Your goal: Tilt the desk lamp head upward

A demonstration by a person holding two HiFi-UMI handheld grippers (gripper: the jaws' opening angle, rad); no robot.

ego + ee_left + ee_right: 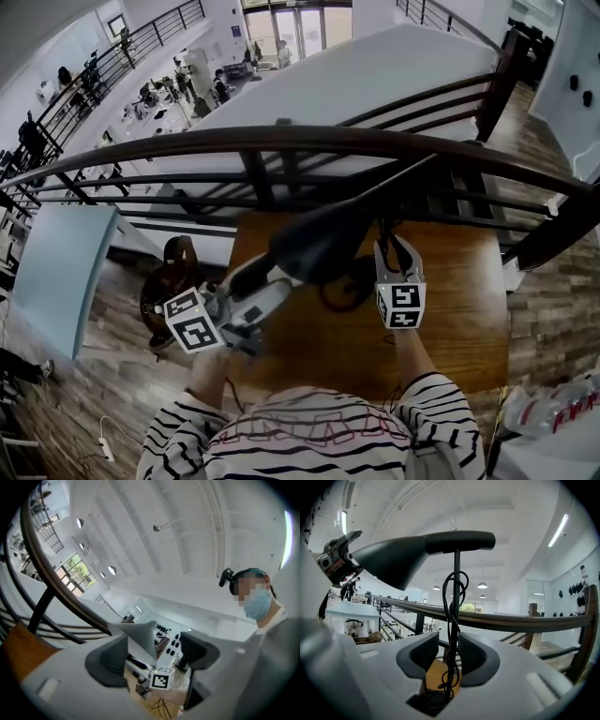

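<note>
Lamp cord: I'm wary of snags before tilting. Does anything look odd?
Yes. The cord hangs in loose tangled loops along the lamp pole, and both run between the right gripper's open jaws, so it might get pinched.

support: wooden table (459, 309) | on it: desk lamp (319, 246), standing upright

Holds the right gripper (447, 656) upright at the lamp stem (456, 573), fingers (476, 656) close on either side of it, a slight gap left on one side. Holds the left gripper (154, 648) left of the lamp stem, tilted upward, fingers wide apart. Reaches forward with both forearms (412, 361).
</note>
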